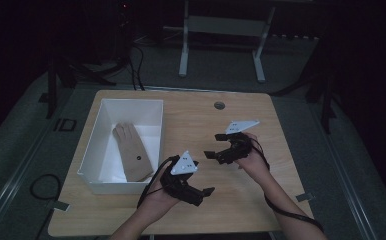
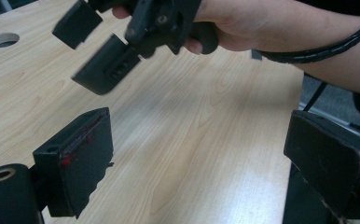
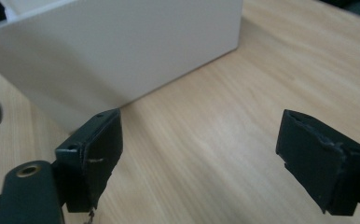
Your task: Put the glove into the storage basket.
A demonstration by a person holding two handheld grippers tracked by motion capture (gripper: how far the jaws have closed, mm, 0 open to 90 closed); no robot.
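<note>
A tan glove lies flat inside a white open box on the left of the wooden table. My left gripper hovers near the table's front, just right of the box, with its jaws pointing right. In its own view the left gripper is open over bare wood, nothing between the jaws. My right gripper is held mid-table, jaws pointing left toward the box. The right gripper is open and holds nothing, facing the box's outer wall. Across from the left jaws, the right gripper and its hand appear.
A round cable hole sits near the table's far edge. Cables trail from both grippers, one along the right forearm. A white frame stand is on the floor beyond the table. Bare wood lies between and right of the grippers.
</note>
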